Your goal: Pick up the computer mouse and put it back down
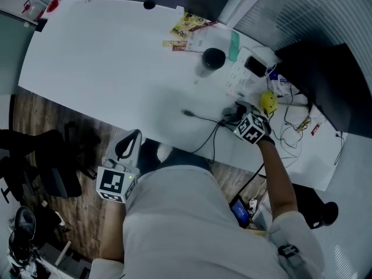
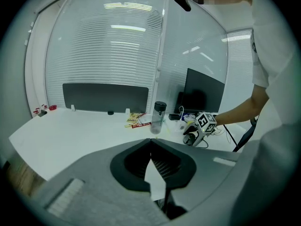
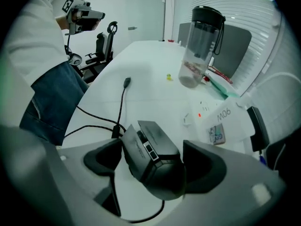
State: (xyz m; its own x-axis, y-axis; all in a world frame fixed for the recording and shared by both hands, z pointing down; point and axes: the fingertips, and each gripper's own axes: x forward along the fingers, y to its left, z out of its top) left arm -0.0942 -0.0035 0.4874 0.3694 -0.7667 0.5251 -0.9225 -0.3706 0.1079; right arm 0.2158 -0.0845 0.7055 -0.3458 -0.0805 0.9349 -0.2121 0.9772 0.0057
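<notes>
One white block [image 3: 231, 121] marked 90W, mouse [image 3: 155, 159] nearby

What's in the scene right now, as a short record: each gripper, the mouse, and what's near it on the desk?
left gripper: jaws together, empty, held off the desk's near edge
right gripper: jaws open, tilted down, straddling the mouse
mouse: black, on the white desk, not gripped
cable: black, loose plug end lying on the desk beyond the mouse
bottle: clear, black lid, upright, farther back
</notes>
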